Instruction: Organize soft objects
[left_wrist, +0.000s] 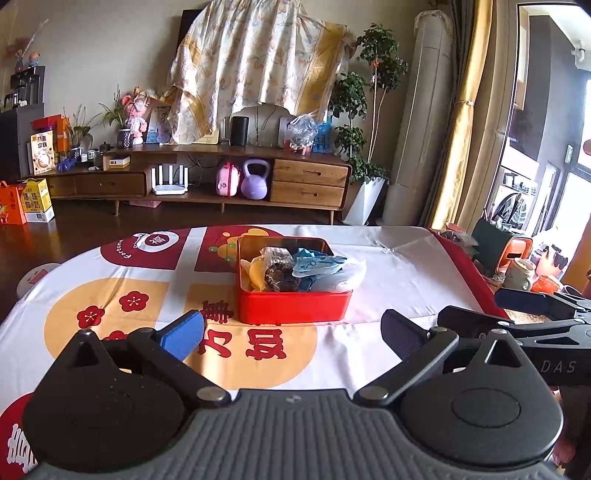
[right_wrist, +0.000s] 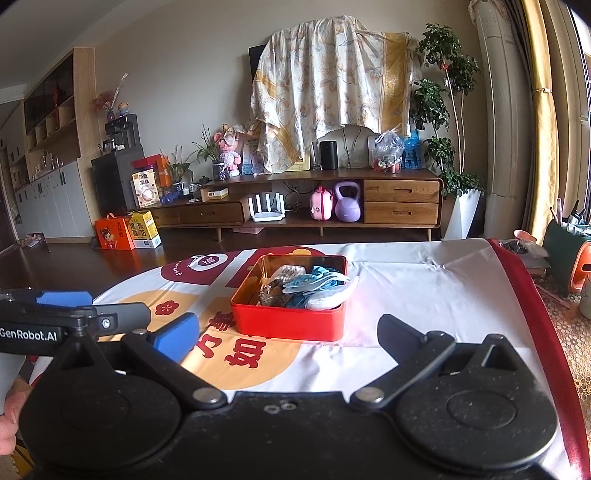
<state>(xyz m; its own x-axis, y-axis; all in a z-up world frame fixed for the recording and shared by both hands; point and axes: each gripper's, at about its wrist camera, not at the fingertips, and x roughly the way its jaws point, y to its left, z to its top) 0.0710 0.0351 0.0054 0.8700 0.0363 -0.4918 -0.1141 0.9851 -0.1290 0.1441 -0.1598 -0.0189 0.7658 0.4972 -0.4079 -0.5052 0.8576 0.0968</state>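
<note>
The red tin (left_wrist: 293, 291) of soft objects (left_wrist: 317, 271) is seen on the counter (left_wrist: 406, 266), ahead of the left hand-held gripper (left_wrist: 293, 334) and right hand-held gripper (right_wrist: 288, 334), apart from both; both are held open, empty.

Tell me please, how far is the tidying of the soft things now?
Done, it seems: the soft items lie piled in the red tin, though one pale piece hangs over its rim. In hand: nothing; left gripper and right gripper are open, short of the tin. Left: perhaps tucking that piece in.
</note>
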